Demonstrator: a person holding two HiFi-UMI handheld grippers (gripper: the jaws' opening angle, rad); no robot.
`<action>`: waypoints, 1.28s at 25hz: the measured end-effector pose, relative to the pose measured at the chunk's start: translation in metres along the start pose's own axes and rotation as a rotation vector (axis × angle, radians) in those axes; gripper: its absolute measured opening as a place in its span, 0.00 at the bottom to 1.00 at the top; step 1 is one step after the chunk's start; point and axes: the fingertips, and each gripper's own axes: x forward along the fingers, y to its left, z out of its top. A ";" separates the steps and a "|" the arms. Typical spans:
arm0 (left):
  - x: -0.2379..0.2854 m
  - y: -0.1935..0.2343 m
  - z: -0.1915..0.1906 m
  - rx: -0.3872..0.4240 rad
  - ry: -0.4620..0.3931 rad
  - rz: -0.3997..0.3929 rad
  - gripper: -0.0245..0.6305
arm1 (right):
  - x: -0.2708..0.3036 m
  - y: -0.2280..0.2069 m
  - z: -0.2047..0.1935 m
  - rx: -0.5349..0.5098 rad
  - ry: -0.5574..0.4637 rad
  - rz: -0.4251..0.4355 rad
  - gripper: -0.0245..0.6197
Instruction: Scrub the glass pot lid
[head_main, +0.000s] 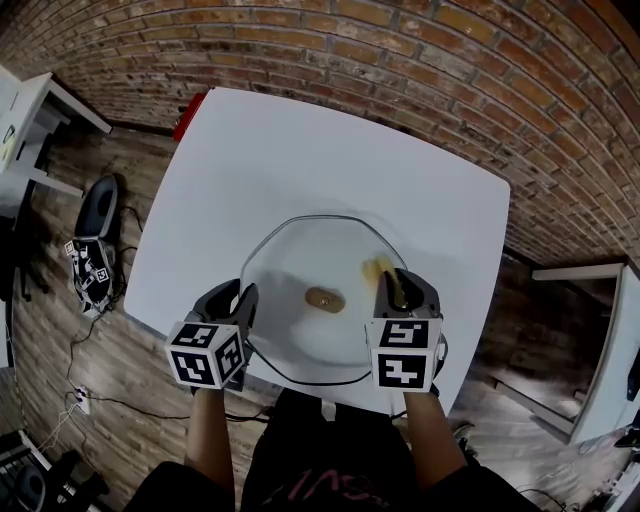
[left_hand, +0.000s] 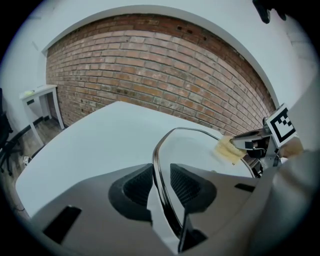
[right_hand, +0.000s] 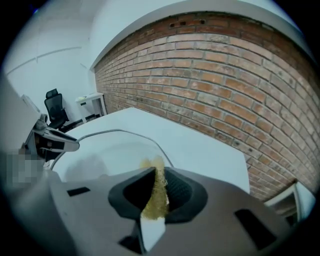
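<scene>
The glass pot lid (head_main: 300, 255) lies on the white table (head_main: 300, 150), with its brown knob (head_main: 324, 298) in the middle. My left gripper (head_main: 246, 303) is shut on the lid's near-left rim; in the left gripper view the metal rim (left_hand: 159, 170) runs between the jaws of the left gripper (left_hand: 161, 175). My right gripper (head_main: 393, 287) is shut on a yellow scrub pad (head_main: 377, 268), which rests on the lid's right side. In the right gripper view the pad (right_hand: 158, 192) is pinched between the jaws of the right gripper (right_hand: 159, 176), above the lid (right_hand: 107, 150).
A red object (head_main: 188, 115) sticks out at the table's far-left corner. A black office chair (head_main: 95, 215) and a white desk (head_main: 35, 110) stand at the left, white furniture (head_main: 605, 340) at the right. A brick wall (head_main: 450, 60) runs behind the table.
</scene>
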 end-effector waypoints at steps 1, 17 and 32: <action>0.000 0.000 0.000 -0.001 0.000 0.000 0.20 | -0.003 0.002 0.003 0.009 -0.014 0.009 0.13; -0.004 0.002 -0.002 -0.013 -0.005 -0.007 0.20 | -0.030 0.175 -0.014 -0.086 0.020 0.399 0.13; -0.001 0.001 -0.001 -0.003 -0.002 0.002 0.20 | -0.017 0.063 -0.028 -0.034 0.065 0.162 0.13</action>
